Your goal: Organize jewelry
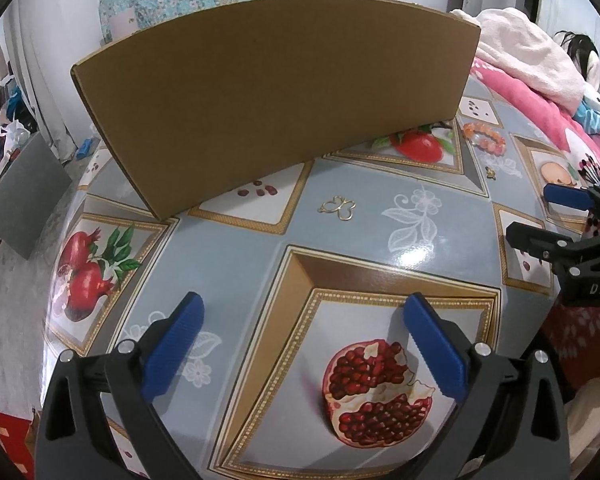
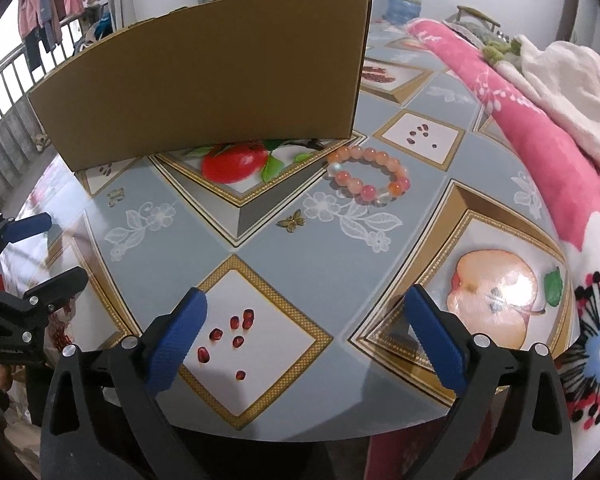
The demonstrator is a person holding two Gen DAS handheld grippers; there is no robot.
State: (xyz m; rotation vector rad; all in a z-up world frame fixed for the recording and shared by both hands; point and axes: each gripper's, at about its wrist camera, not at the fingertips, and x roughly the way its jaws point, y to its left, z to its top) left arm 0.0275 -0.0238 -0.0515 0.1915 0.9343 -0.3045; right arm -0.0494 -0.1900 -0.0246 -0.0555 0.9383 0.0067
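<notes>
both claws, left claw [image 1: 302, 344] and right claw [image 2: 304, 340], hang wide and empty over the table [image 2: 268, 240]; nothing gathered yet. next, probably the bead bracelet [image 2: 368, 178] toward the cardboard box [image 2: 204, 80].

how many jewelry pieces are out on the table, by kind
Beaded bracelet, orange and pink: 1
Gold butterfly pieces, one near the bracelet and one further left: 2
Total: 3, all lying loose on the tablecloth in front of the cardboard box.
</notes>
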